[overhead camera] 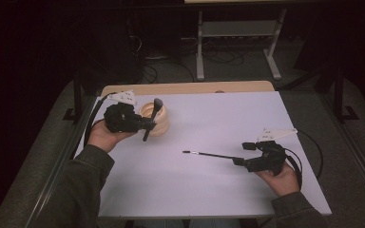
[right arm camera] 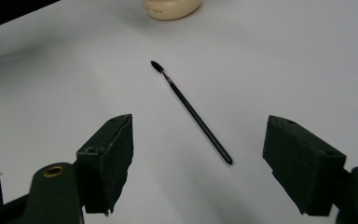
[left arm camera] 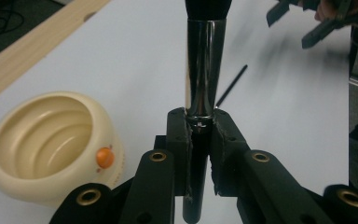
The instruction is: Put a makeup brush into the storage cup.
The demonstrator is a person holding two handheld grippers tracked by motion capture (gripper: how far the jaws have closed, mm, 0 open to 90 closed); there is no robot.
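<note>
1. On the left side of the white table [overhead camera: 247, 123] we've got the left tool [overhead camera: 146, 124] clenched around a thick makeup brush [overhead camera: 153, 118]. In the left gripper view the pads [left arm camera: 179, 140] pinch its dark handle right below the shiny metal ferrule, and the brush [left arm camera: 205, 60] stands up out of the jaws with the bristle end at the top edge.
2. In the high view that brush sits tilted, its head just over the rim of the cream bowl [overhead camera: 159, 119]. We can't tell whether it touches the bowl.
3. The bowl [left arm camera: 46, 144] is ribbed inside and has a little orange button on its wall. It sits just beside the left tool, near the table's far-left corner.
4. Over on the right, the right tool [overhead camera: 240, 154] is released, jaws standing wide with nothing pressed between them.
5. A thin black brush [right arm camera: 192, 112] lies flat on the table, lined up between those open jaws. In the high view its near end [overhead camera: 209, 154] lies close in front of the right tool, tip pointing toward the left.
6. The two brushes are well apart from each other.
</note>
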